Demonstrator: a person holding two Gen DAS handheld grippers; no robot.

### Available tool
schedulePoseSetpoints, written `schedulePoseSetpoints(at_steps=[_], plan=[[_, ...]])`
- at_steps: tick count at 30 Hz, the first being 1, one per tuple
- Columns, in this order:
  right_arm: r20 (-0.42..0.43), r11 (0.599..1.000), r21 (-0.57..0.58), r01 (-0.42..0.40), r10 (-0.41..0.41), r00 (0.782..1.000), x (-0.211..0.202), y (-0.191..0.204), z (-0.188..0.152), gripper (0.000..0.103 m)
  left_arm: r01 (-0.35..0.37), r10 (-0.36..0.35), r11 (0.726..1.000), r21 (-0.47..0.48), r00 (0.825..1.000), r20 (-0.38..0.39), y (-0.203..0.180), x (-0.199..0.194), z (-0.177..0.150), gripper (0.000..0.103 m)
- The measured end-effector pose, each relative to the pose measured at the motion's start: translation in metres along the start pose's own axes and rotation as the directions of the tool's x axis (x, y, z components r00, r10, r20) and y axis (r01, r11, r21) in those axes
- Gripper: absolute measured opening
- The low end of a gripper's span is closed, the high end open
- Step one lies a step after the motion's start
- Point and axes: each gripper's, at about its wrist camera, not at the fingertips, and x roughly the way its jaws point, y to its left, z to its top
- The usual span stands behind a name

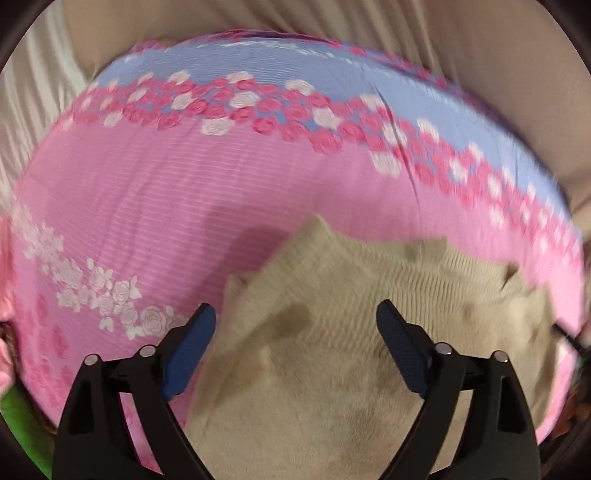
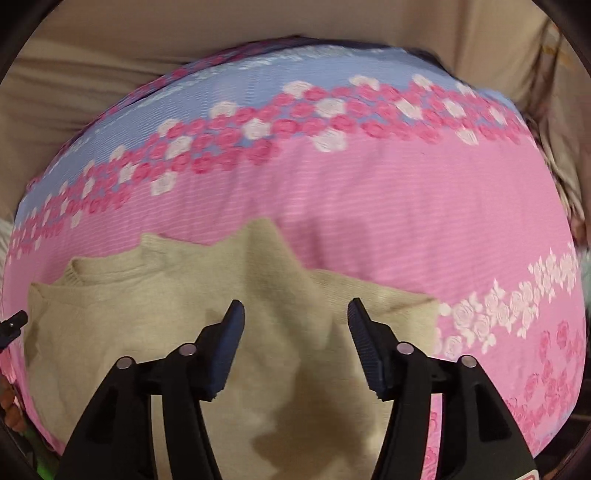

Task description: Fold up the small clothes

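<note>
A small beige knit sweater (image 1: 332, 295) lies on a pink and blue rose-patterned sheet (image 1: 147, 192). My left gripper (image 1: 295, 317) is open above the sweater's left part, jaws wide apart and empty. In the right wrist view the same sweater (image 2: 147, 306) lies with its neckline at the left and a folded flap pointing up in the middle. My right gripper (image 2: 295, 314) is open above the sweater's right part, holding nothing. The tip of the left gripper (image 2: 13, 325) shows at the left edge of the right wrist view.
The patterned sheet (image 2: 369, 206) covers a bed or cushion. Beige fabric (image 1: 406, 29) rises behind it and shows in the right wrist view (image 2: 110, 44) too. A green object (image 1: 18, 417) sits at the lower left edge.
</note>
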Motion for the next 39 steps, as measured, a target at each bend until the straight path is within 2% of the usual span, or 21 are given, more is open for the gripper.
schedulePoseSetpoints(at_steps=[2, 3, 4, 6, 8, 9, 10, 11, 14, 15, 16, 20, 24, 26, 27, 29, 30, 31, 34, 37, 39], plan=[[-0.034, 1.000, 0.009, -0.013, 0.013, 0.999, 0.012, -0.006, 0.000, 0.057, 0.047, -0.049, 0.997, -0.054, 0.998, -0.036, 0.015, 0.011, 0.007, 0.083], [-0.047, 1.000, -0.004, -0.019, 0.018, 0.999, 0.018, -0.005, -0.002, 0.046, 0.070, -0.074, 0.995, -0.069, 0.996, -0.049, 0.019, 0.019, 0.008, 0.061], [-0.058, 0.999, -0.012, -0.050, 0.050, 0.997, 0.021, -0.003, -0.002, 0.005, 0.082, -0.086, 0.995, -0.060, 0.994, -0.072, 0.020, 0.027, 0.009, 0.039], [-0.018, 0.999, -0.025, -0.036, 0.036, 0.999, 0.009, 0.006, 0.000, 0.007, 0.057, -0.060, 0.997, -0.043, 0.995, -0.085, 0.017, 0.029, 0.009, 0.029], [0.029, 0.999, -0.046, -0.024, 0.026, 0.999, -0.001, 0.011, 0.001, 0.008, 0.080, -0.081, 0.996, -0.039, 0.996, -0.033, 0.015, 0.016, 0.011, 0.029], [0.036, 0.998, -0.063, 0.010, -0.008, 0.999, 0.001, 0.011, 0.001, 0.010, 0.079, -0.080, 0.996, -0.039, 0.997, -0.022, 0.015, 0.014, 0.012, 0.034], [0.023, 0.997, -0.069, 0.039, -0.038, 0.999, 0.004, 0.008, 0.001, 0.020, 0.063, -0.064, 0.997, -0.044, 0.998, -0.021, 0.017, 0.014, 0.012, 0.043], [0.013, 0.995, -0.066, 0.077, -0.076, 0.997, 0.003, 0.003, -0.002, 0.035, 0.046, -0.048, 0.998, -0.049, 0.998, -0.036, 0.019, 0.016, 0.012, 0.062], [0.056, 0.994, -0.039, 0.107, -0.104, 0.993, -0.018, -0.018, -0.020, 0.064, 0.066, -0.072, 0.992, -0.107, 0.996, -0.056, 0.039, 0.008, 0.002, 0.075], [0.054, 0.996, -0.028, 0.087, -0.085, 0.995, -0.022, -0.026, -0.031, 0.067, 0.076, -0.082, 0.989, -0.126, 0.996, -0.045, 0.050, 0.001, -0.007, 0.089], [0.035, 0.998, -0.022, 0.066, -0.065, 0.997, -0.022, -0.032, -0.040, 0.068, 0.074, -0.081, 0.987, -0.143, 0.996, -0.040, 0.059, -0.002, -0.015, 0.092], [-0.079, 0.999, 0.015, -0.035, 0.036, 0.996, -0.004, -0.046, -0.077, 0.069, 0.090, -0.117, 0.979, -0.184, 0.983, -0.144, 0.082, 0.011, -0.057, 0.092], [-0.043, 0.995, 0.097, -0.030, 0.035, 0.998, -0.006, -0.049, -0.084, 0.070, 0.118, -0.163, 0.969, -0.218, 0.965, -0.203, 0.083, 0.025, -0.085, 0.094], [-0.022, 0.995, 0.102, -0.015, 0.018, 1.000, -0.011, -0.045, -0.084, 0.070, 0.091, -0.121, 0.981, -0.173, 0.978, -0.172, 0.073, 0.024, -0.090, 0.094], [-0.011, 0.995, 0.097, -0.003, 0.004, 1.000, -0.015, -0.043, -0.083, 0.070, 0.078, -0.103, 0.985, -0.155, 0.980, -0.167, 0.070, 0.024, -0.090, 0.092], [0.014, 0.996, 0.086, 0.013, -0.014, 1.000, -0.025, -0.040, -0.082, 0.070, 0.076, -0.091, 0.990, -0.115, 0.987, -0.129, 0.062, 0.019, -0.091, 0.058], [0.028, 0.996, 0.082, 0.025, -0.027, 0.999, -0.030, -0.039, -0.083, 0.070, 0.175, -0.190, 0.978, -0.113, 0.971, -0.147, 0.058, 0.017, -0.090, 0.019], [0.040, 0.996, 0.080, 0.036, -0.040, 0.998, -0.035, -0.039, -0.083, 0.070, 0.201, -0.222, 0.971, -0.131, 0.960, -0.170, 0.054, 0.015, -0.088, 0.018], [0.098, 0.995, 0.074, 0.074, -0.081, 0.992, -0.056, -0.043, -0.082, 0.071, 0.229, -0.238, 0.970, -0.083, 0.963, -0.123, 0.032, -0.017, -0.080, 0.017], [0.139, 0.993, 0.086, 0.079, -0.090, 0.986, -0.074, -0.053, -0.080, 0.072, 0.329, -0.327, 0.944, 0.012, 0.941, -0.084, -0.011, -0.062, -0.070, 0.016], [0.161, 0.993, 0.100, 0.062, -0.078, 0.984, -0.085, -0.064, -0.076, 0.072, 0.403, -0.395, 0.909, 0.107, 0.914, -0.089, -0.057, -0.090, -0.068, 0.016]])
